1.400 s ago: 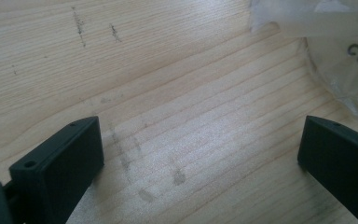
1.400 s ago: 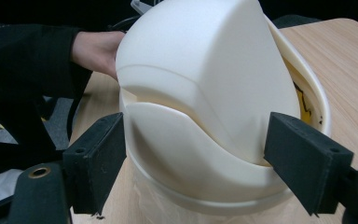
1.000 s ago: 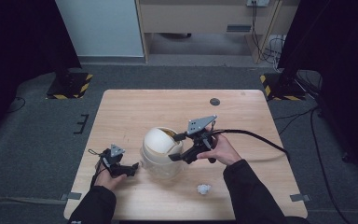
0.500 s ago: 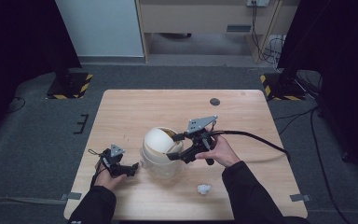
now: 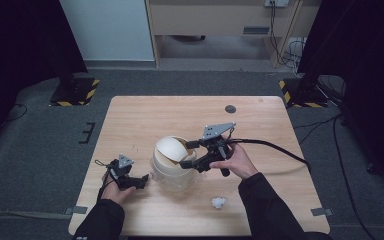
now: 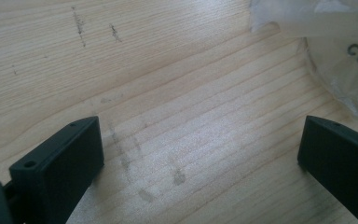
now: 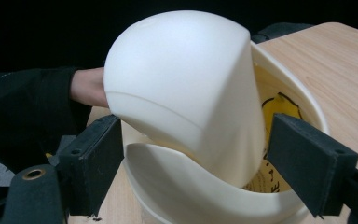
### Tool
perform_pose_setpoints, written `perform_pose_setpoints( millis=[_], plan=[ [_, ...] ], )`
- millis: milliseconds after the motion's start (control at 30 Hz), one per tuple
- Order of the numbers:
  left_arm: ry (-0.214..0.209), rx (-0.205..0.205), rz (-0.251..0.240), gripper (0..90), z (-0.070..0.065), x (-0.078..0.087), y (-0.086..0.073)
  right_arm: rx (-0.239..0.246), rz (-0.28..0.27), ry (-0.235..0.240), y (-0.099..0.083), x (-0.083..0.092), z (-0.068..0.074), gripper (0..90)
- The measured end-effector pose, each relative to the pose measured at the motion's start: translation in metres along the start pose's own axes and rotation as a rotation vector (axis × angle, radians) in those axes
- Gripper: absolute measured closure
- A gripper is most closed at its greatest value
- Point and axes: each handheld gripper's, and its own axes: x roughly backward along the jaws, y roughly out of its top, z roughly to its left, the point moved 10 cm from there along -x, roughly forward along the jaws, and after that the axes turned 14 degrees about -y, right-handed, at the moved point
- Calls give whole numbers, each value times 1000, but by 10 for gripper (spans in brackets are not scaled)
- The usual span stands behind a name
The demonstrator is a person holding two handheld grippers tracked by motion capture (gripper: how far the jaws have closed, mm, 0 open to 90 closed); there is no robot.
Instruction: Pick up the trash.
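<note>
Cream dome-shaped lid, tilted inside a matching round tub

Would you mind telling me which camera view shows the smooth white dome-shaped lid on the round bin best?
The right gripper view: the smooth white dome-shaped lid sits close up, tilted inside the white bin. The high view shows it small. The left gripper view catches a crinkled clear plastic bag, not the lid.
</note>
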Motion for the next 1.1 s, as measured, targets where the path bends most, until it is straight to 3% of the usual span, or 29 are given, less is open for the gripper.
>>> perform_pose_setpoints(
  millis=[400,633,733,767,1100],
  plan=[
    [0,0,0,0,0,0,0,15,-20,-6,7,13,-1,201],
    [0,0,0,0,0,0,0,42,-50,-38,15,40,-2,192],
    [0,0,0,0,0,0,0,38,-66,-75,17,52,-7,194],
    [0,0,-1,0,0,0,0,32,-79,-110,16,60,-12,198],
    [0,0,-2,0,0,0,0,11,-49,-253,-10,87,-28,206]
  ],
)
